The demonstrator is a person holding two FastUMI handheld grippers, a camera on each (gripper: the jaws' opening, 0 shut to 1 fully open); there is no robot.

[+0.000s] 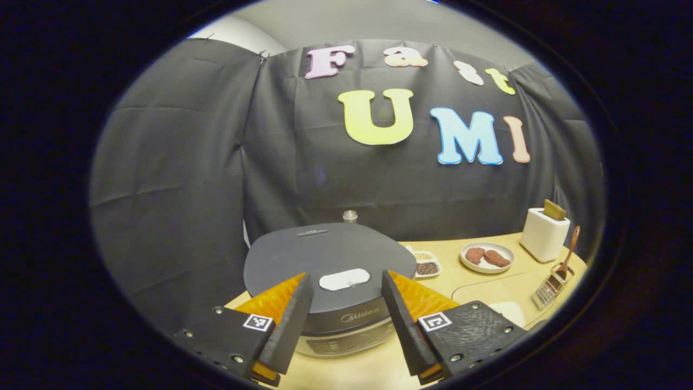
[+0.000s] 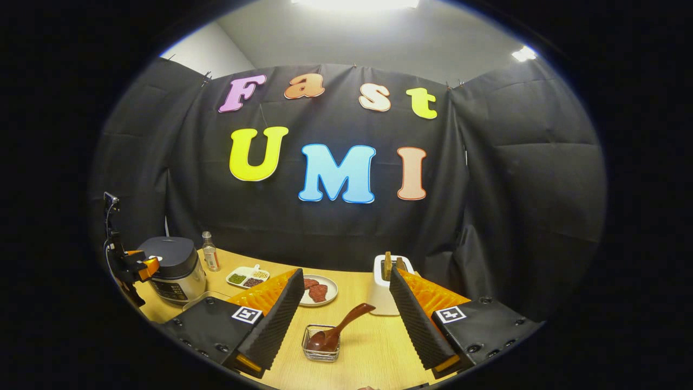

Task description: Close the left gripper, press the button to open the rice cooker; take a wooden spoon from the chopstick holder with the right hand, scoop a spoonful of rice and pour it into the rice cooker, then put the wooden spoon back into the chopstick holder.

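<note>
Nothing is done yet: your left gripper (image 1: 346, 319) hangs with jaws spread before the lidded grey rice cooker (image 1: 330, 271), white button at twelve o'clock. Your right gripper's (image 2: 346, 319) jaws gape (empty); the brown wooden spoon (image 2: 335, 330) sits in the wire chopstick holder (image 2: 321, 349) at six o'clock.

**Both tongs open, nothing held**

We find the left tongs (image 1: 346, 319) with fingers spread wide, gripping nothing. We find the right tongs (image 2: 346, 319) likewise parted and empty. Both sit level, pointing forward, well apart from each other.
</note>
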